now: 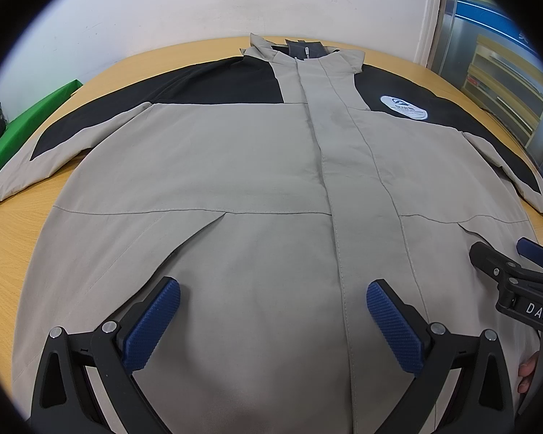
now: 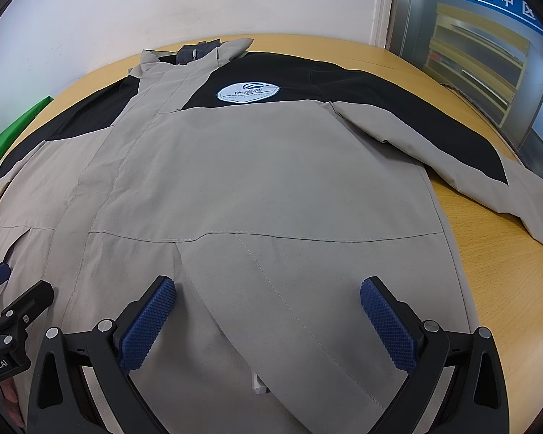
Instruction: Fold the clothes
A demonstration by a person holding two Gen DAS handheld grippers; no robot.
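Jacket (image 1: pixel 213 166) lies flat and unfolded on the counter (image 1: pixel 14 238), front up, sleeves out sideways. Left claw (image 1: pixel 273 311) and right claw (image 2: pixel 268 307) hover spread over its hem, seemingly gripping nothing. Any fold needs a sleeve or side edge pinched.

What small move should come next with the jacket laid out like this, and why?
Probably lower the left gripper and right gripper onto the hem and pinch it. The jacket lies flat, front up and unfolded on the table, sleeves spread, and both grippers hover open above its lower edge holding nothing.
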